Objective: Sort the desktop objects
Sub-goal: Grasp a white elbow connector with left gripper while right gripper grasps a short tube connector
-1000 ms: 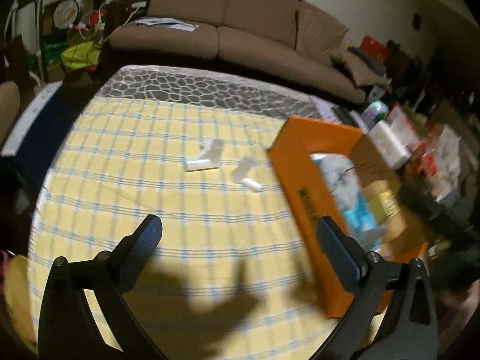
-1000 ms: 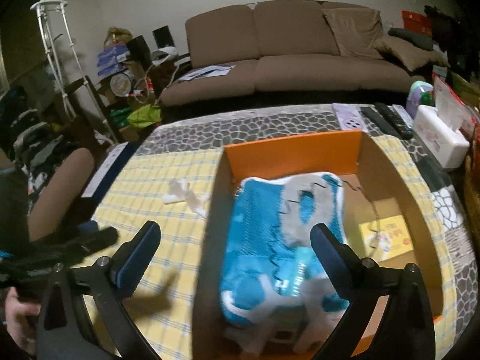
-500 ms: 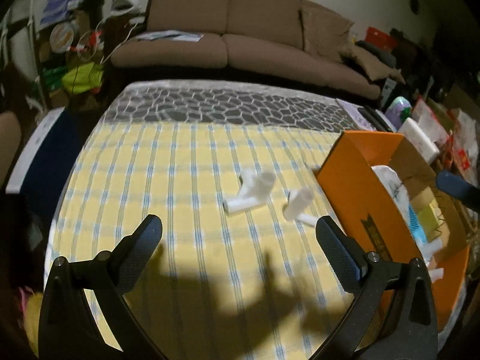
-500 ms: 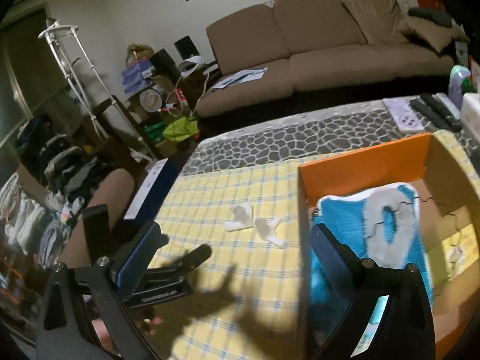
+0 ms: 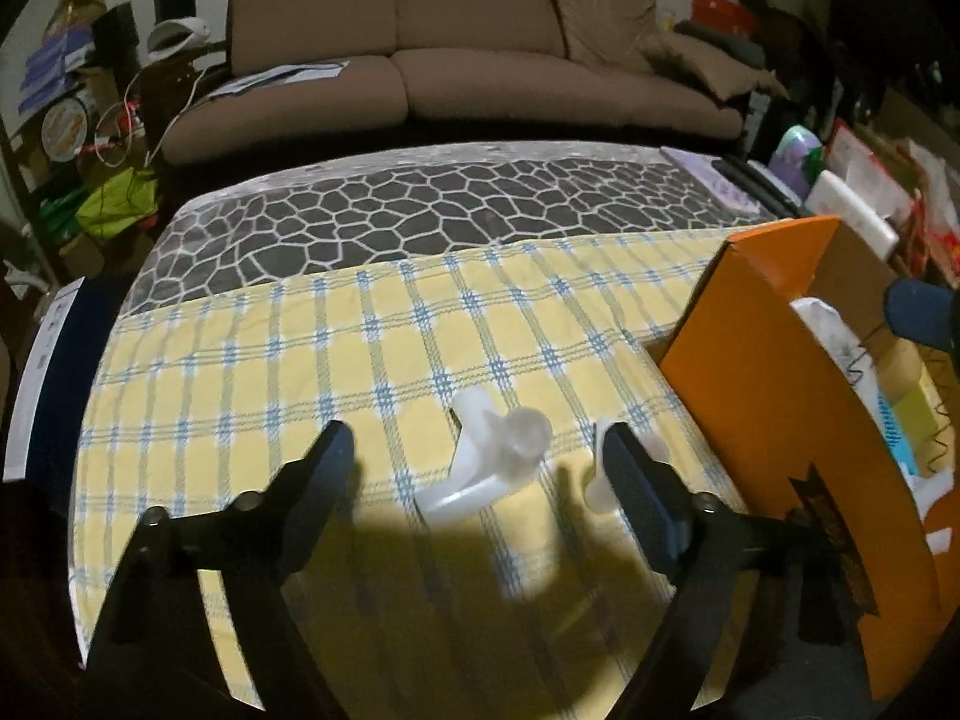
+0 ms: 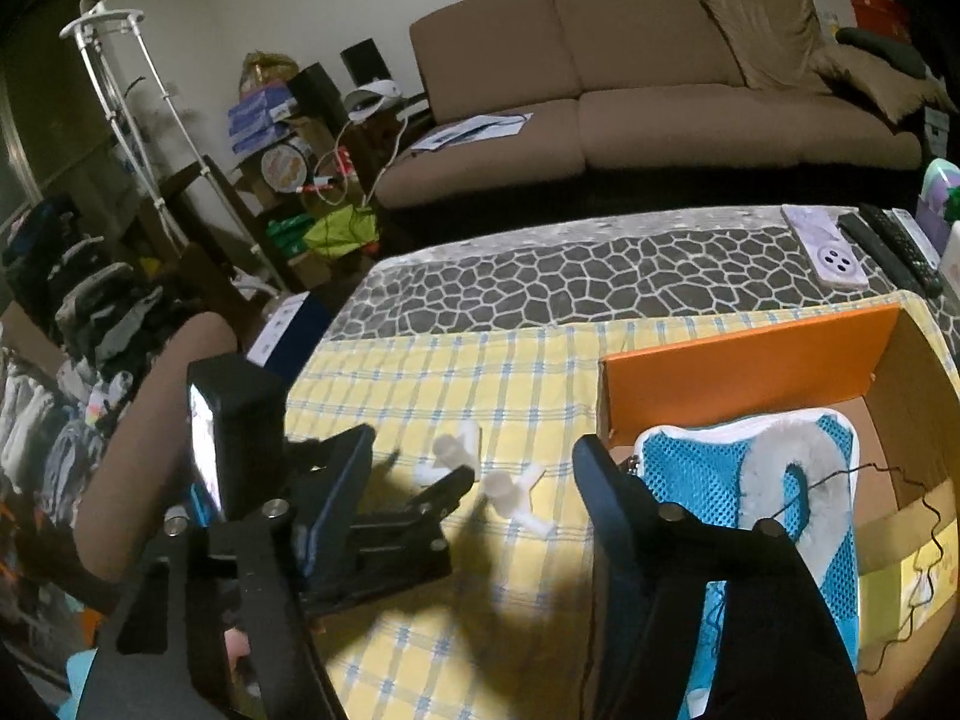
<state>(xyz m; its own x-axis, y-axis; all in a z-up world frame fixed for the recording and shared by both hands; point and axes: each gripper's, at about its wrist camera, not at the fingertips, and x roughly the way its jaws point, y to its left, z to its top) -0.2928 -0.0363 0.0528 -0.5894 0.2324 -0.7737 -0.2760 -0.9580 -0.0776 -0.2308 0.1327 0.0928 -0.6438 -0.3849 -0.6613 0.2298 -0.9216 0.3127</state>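
Table (image 5: 420, 204) — checked cloth (image 5: 240, 372), two white fittings (image 5: 492, 462), orange box (image 5: 774, 420).

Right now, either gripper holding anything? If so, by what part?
Nothing held. Left gripper is open, its fingers straddling one white pipe fitting on the checked cloth without touching it. Right gripper is open and empty beside the orange box.

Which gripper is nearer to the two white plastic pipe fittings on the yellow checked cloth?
Left. The left gripper brackets one white plastic pipe fitting; the right gripper is back beside the orange box.
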